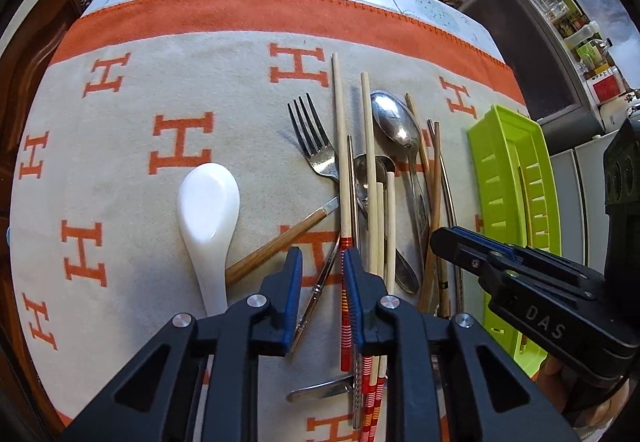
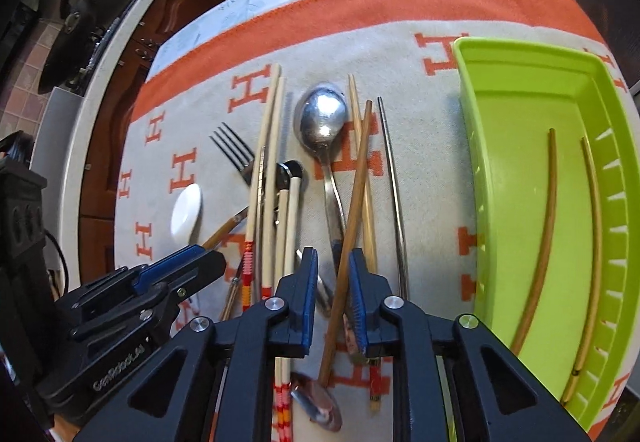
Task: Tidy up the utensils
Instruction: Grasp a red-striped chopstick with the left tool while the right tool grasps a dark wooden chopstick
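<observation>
A heap of utensils lies on a beige cloth with orange H marks (image 1: 120, 162): pale chopsticks, a fork (image 1: 310, 138), a steel spoon (image 1: 394, 122) and a white ceramic spoon (image 1: 208, 202). My left gripper (image 1: 322, 254) points down at the heap with its jaws narrowly apart. A red-striped chopstick (image 1: 346, 302) lies along the right pad, and a thin metal handle crosses the gap. My right gripper (image 2: 333, 254) straddles a slanted brown chopstick (image 2: 356, 194), and its pads are a little apart from it. A lime-green tray (image 2: 520, 102) to the right holds two thin brown chopsticks (image 2: 544, 234).
The two grippers hang side by side, the left gripper (image 2: 200, 258) just left of the right one. A wood-handled utensil (image 1: 276, 246) and a metal chopstick (image 2: 394, 194) lie in the heap. Dark wooden cabinets stand beyond the table's far edge, and shelves with jars (image 1: 560, 10) at the far right.
</observation>
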Demonstrator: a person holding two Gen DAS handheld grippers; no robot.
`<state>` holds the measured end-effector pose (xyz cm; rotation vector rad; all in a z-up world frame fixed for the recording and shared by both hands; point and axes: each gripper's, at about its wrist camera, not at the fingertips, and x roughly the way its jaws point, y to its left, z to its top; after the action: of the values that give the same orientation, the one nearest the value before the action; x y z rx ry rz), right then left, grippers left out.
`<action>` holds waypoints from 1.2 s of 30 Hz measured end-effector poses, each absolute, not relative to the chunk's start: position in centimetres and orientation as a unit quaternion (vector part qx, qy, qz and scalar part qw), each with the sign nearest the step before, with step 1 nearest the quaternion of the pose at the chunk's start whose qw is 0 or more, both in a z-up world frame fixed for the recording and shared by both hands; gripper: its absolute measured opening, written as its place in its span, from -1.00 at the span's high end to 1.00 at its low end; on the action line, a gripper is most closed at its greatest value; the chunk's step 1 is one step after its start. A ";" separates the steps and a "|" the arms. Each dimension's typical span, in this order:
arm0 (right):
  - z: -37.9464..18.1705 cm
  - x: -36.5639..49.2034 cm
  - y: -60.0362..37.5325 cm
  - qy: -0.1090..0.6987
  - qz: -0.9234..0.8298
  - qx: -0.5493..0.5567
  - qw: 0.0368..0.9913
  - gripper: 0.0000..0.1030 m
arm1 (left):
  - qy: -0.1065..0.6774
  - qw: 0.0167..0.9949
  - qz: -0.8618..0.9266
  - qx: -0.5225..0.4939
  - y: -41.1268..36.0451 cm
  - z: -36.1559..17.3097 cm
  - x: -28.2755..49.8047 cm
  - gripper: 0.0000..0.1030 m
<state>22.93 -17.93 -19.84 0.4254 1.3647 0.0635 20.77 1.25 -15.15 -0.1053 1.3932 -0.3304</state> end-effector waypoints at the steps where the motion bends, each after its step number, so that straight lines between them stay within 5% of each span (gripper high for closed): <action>1: -20.2 23.2 -18.0 0.627 0.026 0.194 0.754 0.73 | 0.640 0.752 -0.151 -0.049 1.2 -15.3 20.9 0.63; 14: -21.6 24.0 -18.0 0.622 0.009 0.198 0.757 0.86 | 0.645 0.747 -0.150 -0.051 0.7 -16.2 21.6 0.63; 36: -13.6 20.2 -21.9 0.536 0.031 0.227 0.813 0.86 | 0.651 0.747 -0.132 -0.039 -1.2 -17.4 23.3 0.83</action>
<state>20.20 -21.95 -13.55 0.4854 1.1436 0.0652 23.32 -1.23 -17.41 -0.0849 1.4235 -0.2899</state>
